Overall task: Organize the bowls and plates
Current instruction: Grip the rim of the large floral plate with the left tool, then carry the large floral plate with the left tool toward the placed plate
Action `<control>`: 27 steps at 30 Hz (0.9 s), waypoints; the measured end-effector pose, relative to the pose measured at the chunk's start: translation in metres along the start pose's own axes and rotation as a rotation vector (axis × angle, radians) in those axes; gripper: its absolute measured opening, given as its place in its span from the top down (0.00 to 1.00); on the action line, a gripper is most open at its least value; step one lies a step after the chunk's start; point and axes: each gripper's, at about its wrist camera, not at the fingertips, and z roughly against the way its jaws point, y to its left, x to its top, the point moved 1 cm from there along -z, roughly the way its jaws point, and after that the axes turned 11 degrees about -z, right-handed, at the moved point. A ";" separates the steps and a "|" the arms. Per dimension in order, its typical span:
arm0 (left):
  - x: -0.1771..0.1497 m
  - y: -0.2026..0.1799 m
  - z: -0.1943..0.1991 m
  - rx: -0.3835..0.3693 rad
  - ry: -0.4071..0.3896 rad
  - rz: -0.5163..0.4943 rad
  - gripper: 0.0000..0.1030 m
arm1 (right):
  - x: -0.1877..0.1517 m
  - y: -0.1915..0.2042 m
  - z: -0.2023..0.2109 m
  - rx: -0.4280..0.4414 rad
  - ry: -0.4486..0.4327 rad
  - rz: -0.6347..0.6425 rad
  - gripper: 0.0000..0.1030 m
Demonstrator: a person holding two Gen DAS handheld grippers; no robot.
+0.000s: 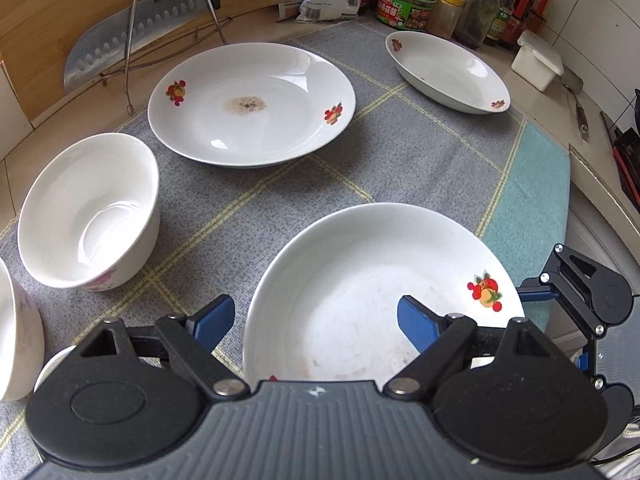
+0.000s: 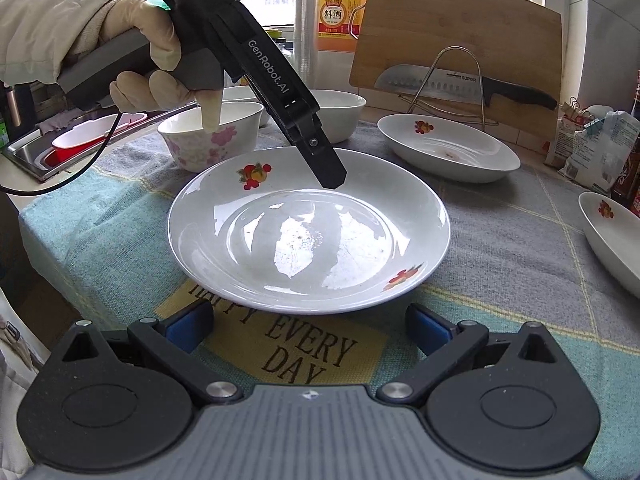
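Observation:
A white plate with fruit prints (image 1: 360, 280) lies nearest on the grey checked cloth, also seen in the right wrist view (image 2: 308, 232). My left gripper (image 1: 316, 320) hangs open over it. Its left finger stands outside the plate's rim and its right finger over the plate's inside, neither pressing. From the right wrist view the left gripper (image 2: 334, 178) slants down from a gloved hand (image 2: 160, 60) onto the plate's far side. My right gripper (image 2: 310, 326) is open just before the plate's near rim, with only cloth between its fingers.
A stained plate (image 1: 252, 104) and a further plate (image 1: 448, 72) lie behind. A white bowl (image 1: 92, 212) stands left, another bowl (image 1: 16, 328) at the edge. A knife (image 1: 132, 36), wire rack and cutting board (image 2: 460, 28) line the back. Jars (image 1: 408, 4) stand far right, a sink (image 2: 48, 152) beyond the bowls.

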 end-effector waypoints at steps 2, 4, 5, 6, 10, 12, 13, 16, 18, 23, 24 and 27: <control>0.001 0.001 -0.002 -0.006 0.012 -0.001 0.15 | 0.001 0.000 -0.001 0.004 0.002 0.000 0.00; 0.002 0.001 -0.003 -0.012 0.021 -0.009 0.16 | 0.003 0.001 -0.001 0.006 0.001 0.007 0.00; 0.003 0.001 -0.003 -0.017 0.026 -0.015 0.16 | 0.004 0.001 -0.001 0.005 0.001 0.011 0.00; 0.003 0.000 -0.004 -0.026 0.032 -0.020 0.17 | 0.005 0.002 -0.001 0.004 0.005 0.014 0.00; 0.006 -0.002 -0.007 -0.048 0.057 -0.049 0.23 | 0.008 0.003 -0.002 -0.004 0.018 0.026 0.00; 0.008 -0.003 -0.007 -0.052 0.062 -0.060 0.23 | 0.010 0.004 -0.003 -0.008 0.023 0.026 0.00; 0.008 -0.002 -0.008 -0.058 0.066 -0.064 0.23 | 0.010 0.003 -0.004 -0.009 0.025 0.025 0.00; 0.009 0.001 -0.010 -0.080 0.081 -0.073 0.24 | 0.010 0.003 -0.004 -0.008 0.032 0.024 0.00; 0.011 0.002 -0.011 -0.099 0.093 -0.076 0.24 | 0.009 0.003 -0.004 -0.005 0.032 0.020 0.00; 0.013 0.006 -0.015 -0.148 0.127 -0.069 0.24 | 0.010 0.002 -0.005 0.000 0.034 0.018 0.00; 0.013 0.006 -0.015 -0.152 0.131 -0.070 0.24 | 0.010 0.002 -0.005 0.000 0.036 0.018 0.00; 0.014 0.005 -0.015 -0.156 0.139 -0.080 0.24 | 0.011 0.002 -0.006 0.001 0.040 0.015 0.00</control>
